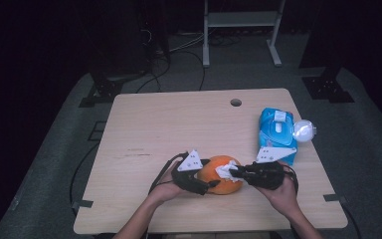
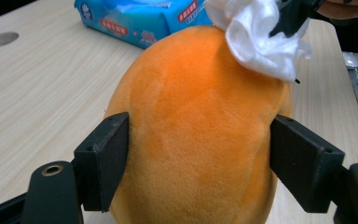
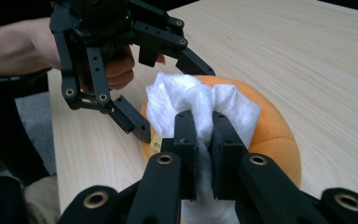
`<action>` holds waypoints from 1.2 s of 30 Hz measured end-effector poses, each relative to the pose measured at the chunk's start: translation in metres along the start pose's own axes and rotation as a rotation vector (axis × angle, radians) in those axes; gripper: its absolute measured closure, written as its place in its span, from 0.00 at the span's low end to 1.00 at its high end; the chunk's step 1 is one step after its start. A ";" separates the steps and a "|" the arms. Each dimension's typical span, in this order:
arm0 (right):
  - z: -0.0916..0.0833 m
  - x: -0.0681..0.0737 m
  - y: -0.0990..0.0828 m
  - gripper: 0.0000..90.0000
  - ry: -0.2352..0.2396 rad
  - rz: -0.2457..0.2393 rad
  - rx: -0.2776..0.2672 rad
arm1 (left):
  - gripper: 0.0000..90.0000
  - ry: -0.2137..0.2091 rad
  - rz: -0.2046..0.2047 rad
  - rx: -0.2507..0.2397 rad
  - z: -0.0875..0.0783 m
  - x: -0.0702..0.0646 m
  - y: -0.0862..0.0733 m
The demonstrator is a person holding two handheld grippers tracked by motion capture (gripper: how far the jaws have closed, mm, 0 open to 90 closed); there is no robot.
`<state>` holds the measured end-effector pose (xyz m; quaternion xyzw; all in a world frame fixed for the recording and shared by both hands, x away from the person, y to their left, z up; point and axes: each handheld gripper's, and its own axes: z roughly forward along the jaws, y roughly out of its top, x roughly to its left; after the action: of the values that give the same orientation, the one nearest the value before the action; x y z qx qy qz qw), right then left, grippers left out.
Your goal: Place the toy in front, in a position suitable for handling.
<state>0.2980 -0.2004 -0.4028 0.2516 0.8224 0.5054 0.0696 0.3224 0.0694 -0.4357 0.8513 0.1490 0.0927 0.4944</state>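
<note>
The plush [image 1: 222,175], an orange egg-shaped toy, lay on the bench [image 1: 154,124] near its 6 o'clock edge, slightly right of centre in the high view. Its long axis ran roughly from 8 o'clock to 2 o'clock across the bench, and in the left gripper view its narrower end pointed away from the camera, toward the wipes pack [image 2: 144,18].

The left hand-held gripper [image 1: 210,185] came in from 9 o'clock and straddled the plush at its near end. Its pads [image 2: 105,158] sat against the fur on both sides, gripping the toy across its short axis.

The right hand-held gripper [image 1: 233,174] reached in from 3 o'clock. Its jaws were pressed together on a white wipe [image 3: 200,105], pinching a bunched fold of it, and the wipe rested on the upper surface of the plush at its far, narrow end.

The blue wipes pack [image 1: 277,133] lay at about 2 o'clock from the plush, well apart from it, with its lid [image 1: 304,131] open at the side.
</note>
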 end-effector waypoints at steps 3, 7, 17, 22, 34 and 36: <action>-0.003 -0.006 -0.002 0.91 -0.030 0.021 -0.012 | 0.27 -0.012 -0.021 -0.011 -0.001 0.004 -0.003; -0.009 -0.022 -0.012 0.91 -0.072 0.091 -0.022 | 0.27 -0.017 -0.041 -0.024 -0.001 0.005 -0.003; -0.004 -0.009 -0.004 0.91 -0.061 0.052 -0.035 | 0.26 -0.019 0.011 -0.014 0.004 -0.005 0.000; 0.001 -0.001 0.001 0.91 -0.063 0.006 -0.026 | 0.26 -0.039 0.013 -0.021 0.001 -0.003 -0.002; -0.006 -0.007 0.000 0.91 -0.094 0.027 -0.034 | 0.27 -0.067 -0.026 -0.032 0.002 -0.004 0.004; -0.002 0.000 0.005 0.91 -0.080 0.001 -0.036 | 0.27 -0.072 0.013 -0.014 0.004 -0.009 0.005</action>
<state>0.2984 -0.2004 -0.3973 0.2707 0.8098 0.5095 0.1066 0.3165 0.0608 -0.4332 0.8516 0.1251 0.0663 0.5048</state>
